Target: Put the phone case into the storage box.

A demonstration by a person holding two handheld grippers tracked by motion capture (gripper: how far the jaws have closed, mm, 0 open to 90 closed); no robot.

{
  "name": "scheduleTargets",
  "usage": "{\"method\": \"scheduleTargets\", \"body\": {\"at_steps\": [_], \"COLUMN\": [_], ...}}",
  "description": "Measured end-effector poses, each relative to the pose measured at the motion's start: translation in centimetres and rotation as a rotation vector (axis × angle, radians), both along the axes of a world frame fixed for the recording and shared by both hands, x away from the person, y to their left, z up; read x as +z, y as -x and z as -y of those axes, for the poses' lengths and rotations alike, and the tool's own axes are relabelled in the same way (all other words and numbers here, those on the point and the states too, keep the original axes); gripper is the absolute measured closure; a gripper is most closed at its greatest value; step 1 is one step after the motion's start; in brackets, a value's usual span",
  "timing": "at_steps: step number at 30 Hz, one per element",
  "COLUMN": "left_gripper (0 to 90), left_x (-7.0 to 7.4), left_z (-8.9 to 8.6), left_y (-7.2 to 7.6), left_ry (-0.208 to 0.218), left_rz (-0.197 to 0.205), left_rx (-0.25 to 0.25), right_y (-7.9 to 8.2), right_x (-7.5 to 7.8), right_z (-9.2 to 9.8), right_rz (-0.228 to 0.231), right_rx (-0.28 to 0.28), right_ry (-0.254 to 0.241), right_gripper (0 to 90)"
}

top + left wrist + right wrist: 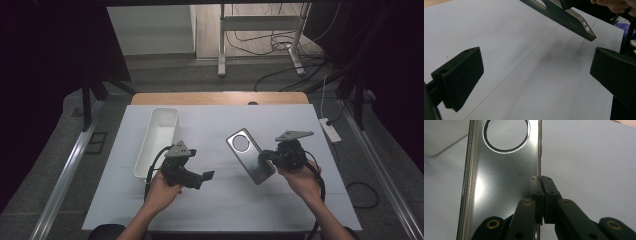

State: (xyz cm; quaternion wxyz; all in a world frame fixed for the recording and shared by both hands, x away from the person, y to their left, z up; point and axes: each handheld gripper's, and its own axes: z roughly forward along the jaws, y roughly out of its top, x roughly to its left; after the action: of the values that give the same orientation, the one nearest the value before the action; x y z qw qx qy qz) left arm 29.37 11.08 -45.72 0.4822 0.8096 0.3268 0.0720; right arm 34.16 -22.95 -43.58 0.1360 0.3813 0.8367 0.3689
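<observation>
Our right gripper (266,156) is clenched on the phone case (250,155) by its side edge. The case's long axis runs away from us, and it lies to the right of our left gripper (206,176), whose jaws gape empty.

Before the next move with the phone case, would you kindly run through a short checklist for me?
1. Right tongs shut on the phone case's side wall: ok.
2. Phone case lifted off the table: ok, its shadow lies beneath it in the left gripper view.
3. Left tongs open and holding nothing: ok.
4. White tray free of contents: ok.
5. Grip firm enough on the thin edge: cannot tell.
</observation>
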Motion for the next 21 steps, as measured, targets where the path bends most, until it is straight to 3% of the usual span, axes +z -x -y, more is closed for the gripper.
{"method": "scheduleTargets", "body": {"at_steps": [6, 21], "left_gripper": [0.0, 0.0], "left_x": [0.0, -0.3], "left_z": [0.6, 2.4], "left_y": [-0.5, -1.2], "left_ry": [0.026, 0.022], "left_rz": [-0.034, -0.049], "left_rx": [-0.016, -0.058], "right_y": [0.4, 1.2], "right_x": [0.1, 0.1], "right_z": [-0.7, -2.5], "right_rz": [0.009, 0.020], "right_rx": [0.008, 0.037], "right_ry": [-0.015, -0.021], "right_gripper": [88.6, 88.5]}}
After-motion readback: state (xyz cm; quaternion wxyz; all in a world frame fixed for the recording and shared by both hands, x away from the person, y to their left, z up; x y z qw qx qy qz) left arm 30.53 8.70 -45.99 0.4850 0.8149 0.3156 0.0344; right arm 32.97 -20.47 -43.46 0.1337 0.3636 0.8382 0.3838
